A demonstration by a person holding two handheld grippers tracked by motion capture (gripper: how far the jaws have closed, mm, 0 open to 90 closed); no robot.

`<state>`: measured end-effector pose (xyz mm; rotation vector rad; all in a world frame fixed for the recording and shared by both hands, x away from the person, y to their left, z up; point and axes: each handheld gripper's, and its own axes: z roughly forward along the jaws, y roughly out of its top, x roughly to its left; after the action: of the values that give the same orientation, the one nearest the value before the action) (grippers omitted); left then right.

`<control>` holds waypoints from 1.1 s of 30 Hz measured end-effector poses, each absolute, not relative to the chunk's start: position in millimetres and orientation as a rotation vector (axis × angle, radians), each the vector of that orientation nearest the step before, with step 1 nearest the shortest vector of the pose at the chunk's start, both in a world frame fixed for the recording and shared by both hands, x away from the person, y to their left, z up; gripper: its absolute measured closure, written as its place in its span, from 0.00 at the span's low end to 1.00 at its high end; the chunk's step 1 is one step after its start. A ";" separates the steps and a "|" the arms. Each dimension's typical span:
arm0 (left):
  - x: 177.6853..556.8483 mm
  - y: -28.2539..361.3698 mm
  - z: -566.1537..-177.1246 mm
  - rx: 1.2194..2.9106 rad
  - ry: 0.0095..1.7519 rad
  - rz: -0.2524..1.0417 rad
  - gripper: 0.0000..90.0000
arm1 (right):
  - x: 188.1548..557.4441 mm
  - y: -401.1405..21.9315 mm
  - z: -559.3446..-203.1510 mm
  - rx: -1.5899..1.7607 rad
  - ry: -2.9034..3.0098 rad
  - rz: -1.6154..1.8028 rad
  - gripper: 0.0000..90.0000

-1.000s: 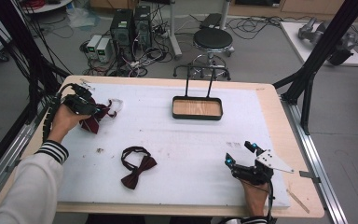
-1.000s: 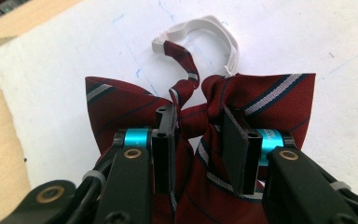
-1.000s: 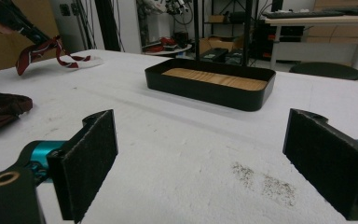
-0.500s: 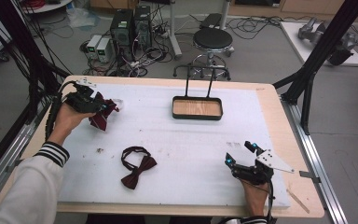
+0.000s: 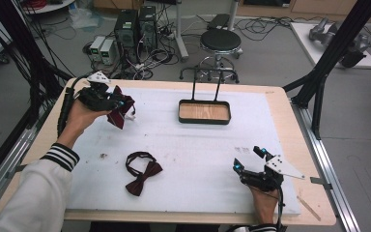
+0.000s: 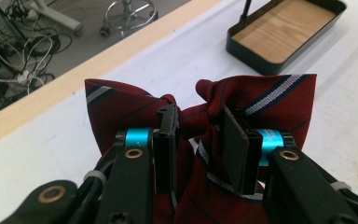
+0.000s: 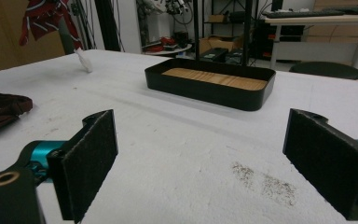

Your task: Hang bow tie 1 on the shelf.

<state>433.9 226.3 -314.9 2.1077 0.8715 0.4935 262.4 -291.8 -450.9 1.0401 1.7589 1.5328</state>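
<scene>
Since the earlier frame, the left claw (image 5: 121, 103) had risen from the surface (image 5: 198, 159) and moved toward the black tray (image 5: 204, 112), its jaws clamped on the bunched middle of the striped burgundy bow tie (image 6: 261, 100), while the right claw (image 5: 249, 159) rested in place with jaws spread wide and nothing between them. Judged from the pinch on soft, folded cloth, the tie could slip or hang unevenly ahead of the left claw and drape over the tray rim; a second, plain bow tie (image 5: 141, 175) lay below that claw, untouched. No brand, label or legible writing was visible.
</scene>
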 end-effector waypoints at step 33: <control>452.3 152.2 -283.6 1.981 0.707 0.416 0.75 | 261.6 -291.7 -451.1 1.035 1.750 1.542 0.10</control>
<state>452.3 152.2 -283.6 1.9815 0.7067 0.4164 261.6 -291.7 -451.1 1.0350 1.7496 1.5420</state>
